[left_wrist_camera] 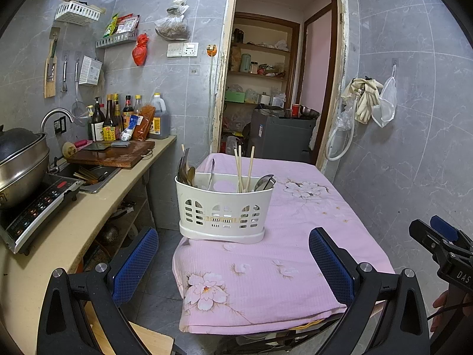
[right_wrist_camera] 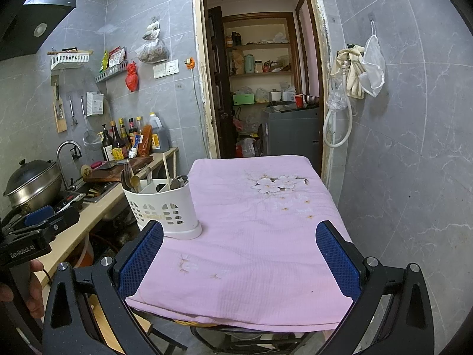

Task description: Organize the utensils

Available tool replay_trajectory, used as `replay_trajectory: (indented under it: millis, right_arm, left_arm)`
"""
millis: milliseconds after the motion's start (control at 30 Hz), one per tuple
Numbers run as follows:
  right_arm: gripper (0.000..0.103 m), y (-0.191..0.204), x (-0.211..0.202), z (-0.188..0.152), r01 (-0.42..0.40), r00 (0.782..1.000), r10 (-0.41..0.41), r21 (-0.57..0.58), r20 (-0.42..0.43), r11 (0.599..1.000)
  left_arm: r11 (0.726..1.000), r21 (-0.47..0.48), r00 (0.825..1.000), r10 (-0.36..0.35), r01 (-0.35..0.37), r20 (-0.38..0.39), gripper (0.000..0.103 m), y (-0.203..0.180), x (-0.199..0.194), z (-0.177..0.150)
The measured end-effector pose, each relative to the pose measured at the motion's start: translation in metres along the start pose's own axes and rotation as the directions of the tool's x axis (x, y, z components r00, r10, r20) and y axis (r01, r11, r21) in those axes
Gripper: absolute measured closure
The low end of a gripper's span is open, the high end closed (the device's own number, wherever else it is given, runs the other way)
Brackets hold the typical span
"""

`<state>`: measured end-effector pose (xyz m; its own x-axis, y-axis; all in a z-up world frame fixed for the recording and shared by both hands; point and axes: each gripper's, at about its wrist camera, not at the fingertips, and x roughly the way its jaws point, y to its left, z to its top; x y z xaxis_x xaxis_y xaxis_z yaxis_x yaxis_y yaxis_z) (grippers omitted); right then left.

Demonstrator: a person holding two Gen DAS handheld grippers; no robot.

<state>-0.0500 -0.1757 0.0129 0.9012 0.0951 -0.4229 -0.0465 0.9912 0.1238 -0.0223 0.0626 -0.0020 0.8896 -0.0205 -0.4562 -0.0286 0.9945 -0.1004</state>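
Observation:
A white plastic utensil caddy (left_wrist_camera: 224, 207) stands on the pink flowered tablecloth (left_wrist_camera: 295, 222) near the table's left edge. It holds forks and a spoon (left_wrist_camera: 185, 171) in its left part, tongs (left_wrist_camera: 211, 174) in the middle, wooden chopsticks (left_wrist_camera: 243, 168) and metal spoons (left_wrist_camera: 264, 182) on the right. It also shows in the right wrist view (right_wrist_camera: 164, 204). My left gripper (left_wrist_camera: 233, 269) is open and empty, hanging in front of the caddy. My right gripper (right_wrist_camera: 239, 263) is open and empty over the cloth's near edge, to the right of the caddy.
A beige counter (left_wrist_camera: 88, 207) runs along the left with an induction cooker and pot (left_wrist_camera: 23, 165), a sink, a cutting board (left_wrist_camera: 112, 152) and sauce bottles (left_wrist_camera: 127, 118). An open doorway (left_wrist_camera: 280, 74) lies behind the table. A grey tiled wall (left_wrist_camera: 414, 148) is on the right.

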Motion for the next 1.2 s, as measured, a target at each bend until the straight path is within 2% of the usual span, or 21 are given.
replay_trajectory:
  millis: [367, 1200]
  right_arm:
    - [0.001, 0.002, 0.001, -0.002, -0.005, 1.0, 0.005, -0.003, -0.007, 1.0]
    - [0.001, -0.011, 0.016, -0.003, -0.013, 0.999, 0.013, 0.004, -0.032, 1.0]
  left_arm:
    - [1.0, 0.011, 1.0, 0.004, -0.004, -0.025, 0.0, -0.005, 0.003, 0.001]
    - [0.999, 0.041, 1.0, -0.002, 0.003, -0.025, 0.0, -0.018, 0.013, 0.0]
